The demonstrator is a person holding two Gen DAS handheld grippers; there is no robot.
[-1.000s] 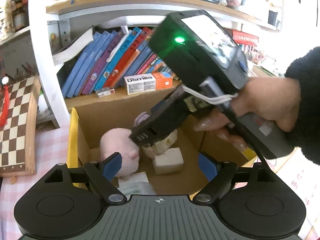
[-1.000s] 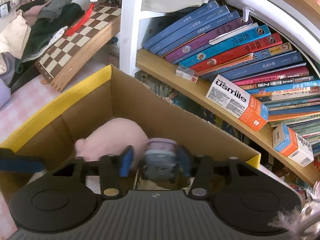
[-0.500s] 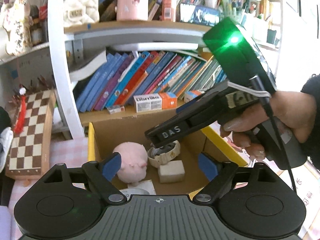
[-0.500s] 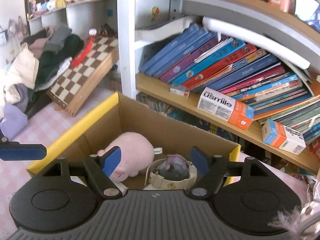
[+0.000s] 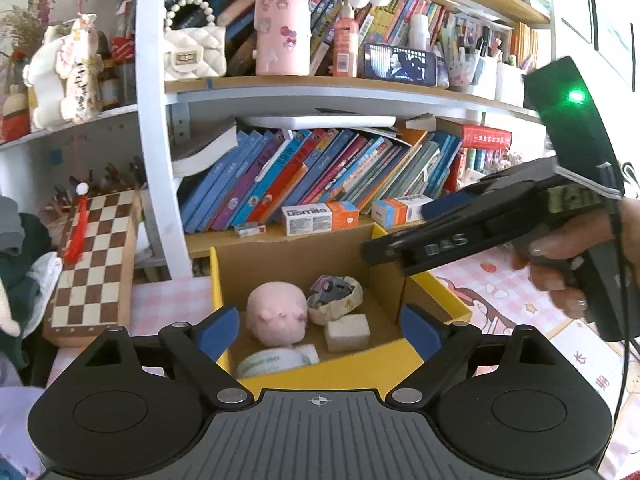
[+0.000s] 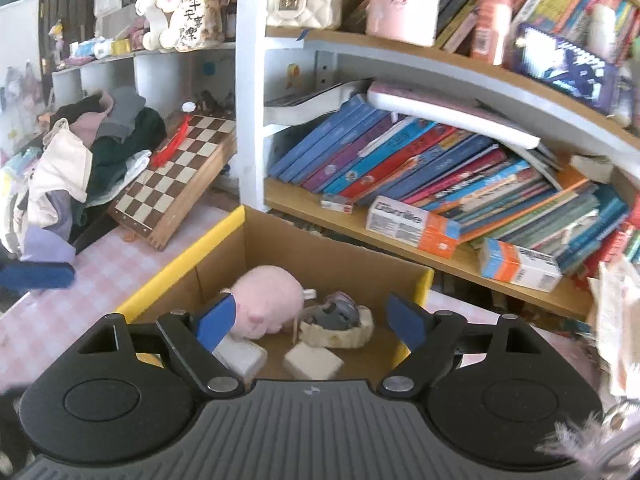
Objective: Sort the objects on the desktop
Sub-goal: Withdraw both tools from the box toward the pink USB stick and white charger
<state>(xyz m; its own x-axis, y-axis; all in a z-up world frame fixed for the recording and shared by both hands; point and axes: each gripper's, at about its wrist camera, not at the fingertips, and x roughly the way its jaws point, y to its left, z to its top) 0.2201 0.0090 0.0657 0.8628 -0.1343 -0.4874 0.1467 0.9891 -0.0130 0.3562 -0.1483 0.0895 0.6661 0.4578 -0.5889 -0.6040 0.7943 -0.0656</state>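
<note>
A cardboard box (image 5: 332, 372) with a yellow rim stands on the desk below both grippers. Inside lie a pink plush (image 5: 276, 314), a beige fabric ring (image 5: 340, 304) with a grey-purple thing in it, a white block (image 5: 346, 332) and a white roll (image 5: 276, 360). My left gripper (image 5: 319, 330) hovers over the box's near rim, its jaws opening with nothing between them. My right gripper (image 6: 310, 318) hangs above the box's right side, jaws also opening and empty; the plush (image 6: 266, 300) and ring (image 6: 338, 320) lie below it. A hand holds the right gripper (image 5: 404, 248) in the left wrist view.
A bookshelf (image 5: 280, 236) with leaning books and small cartons stands right behind the box. A folded chessboard (image 5: 96, 264) leans at the left beside a pile of clothes (image 6: 80, 168). A pink checked cloth (image 6: 80, 300) covers the desk.
The right gripper let go of the grey-purple thing in its beige ring, which now lies in the box. Both grippers have pulled back and up from the box, and the right jaws have widened.
</note>
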